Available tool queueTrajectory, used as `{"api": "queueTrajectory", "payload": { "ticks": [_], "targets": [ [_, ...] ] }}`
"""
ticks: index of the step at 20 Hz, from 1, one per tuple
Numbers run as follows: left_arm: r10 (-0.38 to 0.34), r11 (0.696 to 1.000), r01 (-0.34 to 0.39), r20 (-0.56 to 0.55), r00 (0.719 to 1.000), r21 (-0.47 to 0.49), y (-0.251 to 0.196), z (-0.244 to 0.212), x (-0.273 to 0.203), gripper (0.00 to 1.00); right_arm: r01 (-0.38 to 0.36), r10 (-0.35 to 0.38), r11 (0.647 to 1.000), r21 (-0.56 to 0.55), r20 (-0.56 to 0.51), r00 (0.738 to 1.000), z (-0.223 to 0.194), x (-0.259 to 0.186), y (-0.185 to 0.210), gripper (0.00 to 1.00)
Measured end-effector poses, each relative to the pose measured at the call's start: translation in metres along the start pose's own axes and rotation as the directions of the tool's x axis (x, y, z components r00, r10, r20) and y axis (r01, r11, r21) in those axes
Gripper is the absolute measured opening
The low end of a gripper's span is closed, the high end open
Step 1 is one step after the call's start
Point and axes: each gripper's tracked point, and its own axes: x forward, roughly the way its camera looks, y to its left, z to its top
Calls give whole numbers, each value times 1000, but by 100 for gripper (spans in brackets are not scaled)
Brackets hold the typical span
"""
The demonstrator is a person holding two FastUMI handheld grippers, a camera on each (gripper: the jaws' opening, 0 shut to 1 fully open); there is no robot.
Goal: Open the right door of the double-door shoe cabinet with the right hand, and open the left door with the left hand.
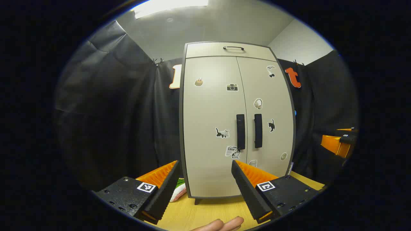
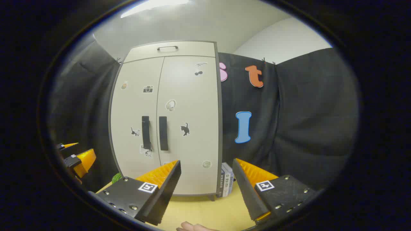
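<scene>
Shoe cabinet (image 1: 237, 122): stood upright on the desk (image 1: 205, 215), against the booth wall.
Left door (image 1: 212, 125): closed, its handle (image 1: 240, 131) untouched.
Right door (image 1: 266, 118): closed, its handle (image 1: 258, 130) untouched.
Left gripper (image 1: 205, 184): held open, nothing between its fingers, apart from the cabinet.
Right gripper (image 2: 207, 183): held open, nothing gripped, apart from the cabinet.
Books (image 2: 226, 183): stood beside the cabinet's right foot.

The shoe cabinet (image 1: 236, 122) stands on the table (image 1: 205, 215) ahead of both open jaws, its two handles (image 1: 240, 131) side by side; books (image 2: 226, 183) stand right of it
</scene>
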Motion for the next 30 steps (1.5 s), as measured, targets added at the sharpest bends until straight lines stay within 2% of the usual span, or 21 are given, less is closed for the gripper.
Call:
{"api": "queueTrajectory", "payload": {
  "ticks": [3, 6, 14, 17, 20, 23, 27, 29, 30],
  "targets": [
    [16, 1000, -16, 14, 1000, -2, 2, 0, -3, 98, -20, 20, 1000, 6, -11, 1000, -4, -2, 6, 94],
    [21, 1000, -21, 17, 1000, -6, 3, 0, -1, 98, -27, 27, 1000, 2, -4, 1000, -2, -4, 10, 96],
    [-22, 1000, 22, 2, 1000, -20, -2, -8, 0, 98, -35, 35, 999, -1, -23, 999, -10, 7, 20, 94],
    [-11, 1000, 11, 8, 1000, -15, 1, -9, 1, 98, -46, 46, 999, 2, -30, 998, -16, 16, 24, 96],
    [-6, 1000, 6, 0, 1000, -16, 8, -19, 3, 98, -72, 73, 997, 36, -42, 996, -22, 36, 36, 94],
    [11, 1000, -11, -19, 1000, -5, 18, -31, 6, 98, -98, 99, 995, 36, -37, 994, -15, 66, 51, 96],
    [20, 1000, -20, -45, 999, 2, 24, -48, 6, 98, -202, 203, 978, 49, -23, 979, -1, 109, 85, 96],
    [9, 1000, -9, -56, 998, -11, 22, -56, 5, 99, -234, 235, 970, 67, -11, 972, 7, 132, 102, 94],
    [9, 1000, -10, -58, 998, -19, 22, -59, 3, 98, -246, 247, 967, 67, -4, 969, 11, 143, 110, 96]
  ]
}}
